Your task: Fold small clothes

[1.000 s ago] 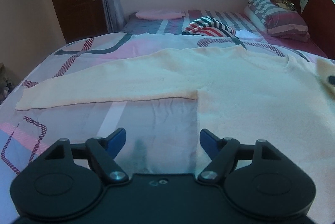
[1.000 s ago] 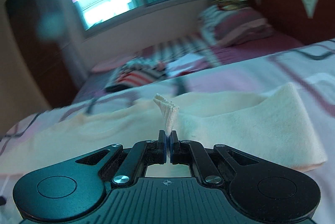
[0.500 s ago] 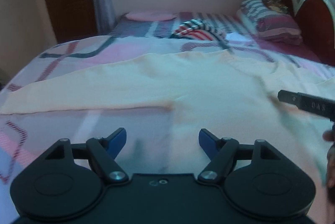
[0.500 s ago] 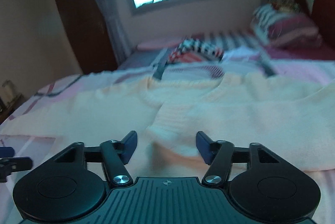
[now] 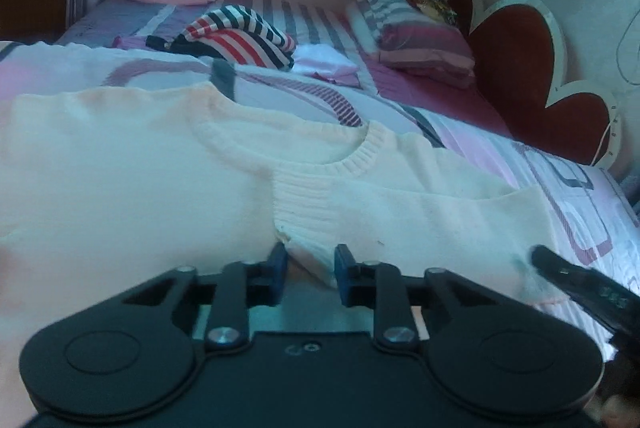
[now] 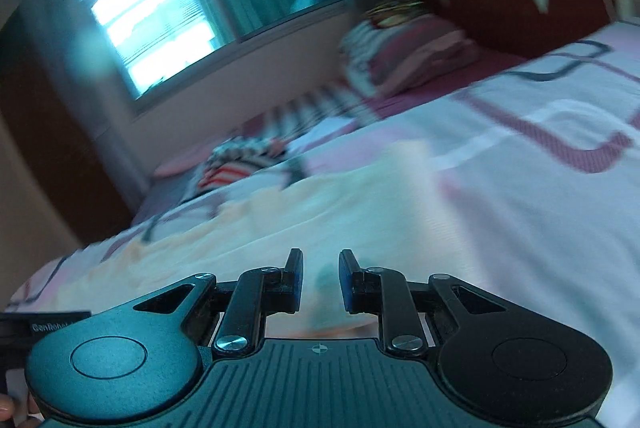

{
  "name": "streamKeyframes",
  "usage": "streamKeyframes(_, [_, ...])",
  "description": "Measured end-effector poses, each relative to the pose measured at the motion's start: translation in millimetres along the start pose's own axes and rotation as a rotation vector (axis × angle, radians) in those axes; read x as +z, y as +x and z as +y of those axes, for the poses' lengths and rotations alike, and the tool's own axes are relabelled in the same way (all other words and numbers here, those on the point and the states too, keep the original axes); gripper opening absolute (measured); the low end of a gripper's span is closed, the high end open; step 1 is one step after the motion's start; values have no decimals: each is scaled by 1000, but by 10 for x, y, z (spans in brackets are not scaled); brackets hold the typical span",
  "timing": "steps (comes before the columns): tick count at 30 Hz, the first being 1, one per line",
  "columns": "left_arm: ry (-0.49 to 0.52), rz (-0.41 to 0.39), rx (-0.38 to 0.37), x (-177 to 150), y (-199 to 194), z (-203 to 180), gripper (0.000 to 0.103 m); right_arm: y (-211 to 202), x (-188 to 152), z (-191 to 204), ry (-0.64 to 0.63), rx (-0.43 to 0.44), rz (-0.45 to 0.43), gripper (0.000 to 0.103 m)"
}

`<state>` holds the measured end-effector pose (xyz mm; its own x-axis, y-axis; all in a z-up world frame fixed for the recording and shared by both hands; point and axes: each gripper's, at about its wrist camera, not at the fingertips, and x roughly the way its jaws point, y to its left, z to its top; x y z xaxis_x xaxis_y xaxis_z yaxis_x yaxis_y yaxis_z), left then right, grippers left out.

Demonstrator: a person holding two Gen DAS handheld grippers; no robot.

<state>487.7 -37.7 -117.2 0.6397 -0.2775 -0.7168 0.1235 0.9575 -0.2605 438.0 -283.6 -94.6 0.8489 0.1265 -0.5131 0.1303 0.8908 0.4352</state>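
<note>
Left wrist view. Left gripper (image 5: 307, 270): jaws part-spread, ribbed cuff (image 5: 306, 212) of folded-in sleeve lying between the fingertips; contact not discernible. Cream knit sweater (image 5: 120, 164): flat on patterned bedspread (image 5: 568, 196), neckline (image 5: 352, 156) at 12 o'clock of the gripper. Right gripper's finger (image 5: 576, 278): at 3 o'clock, over the sweater's edge. Striped garment (image 5: 240, 38) and striped pillow (image 5: 416, 36): far, 12 to 1 o'clock. Headboard (image 5: 532, 84): 2 o'clock.

Right wrist view, blurred. Right gripper (image 6: 319, 280): jaws part-spread, nothing between them, low over sweater (image 6: 320, 208). Window (image 6: 144, 8): 11 o'clock. Pillow (image 6: 408, 52): 1 o'clock.
</note>
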Motion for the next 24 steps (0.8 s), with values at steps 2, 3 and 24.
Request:
streamKeyframes(2, [12,-8,7,-21,41,-33,4,-21,61,-139,26,-37,-14,21])
streamKeyframes(3, [11,-20,7,-20,17,-6,4,-57,90,-216,37,-51,-19,21])
streamKeyframes(24, [-24,-159,197,134,-706,957,3,-86,136,-200,74,-51,-22,20])
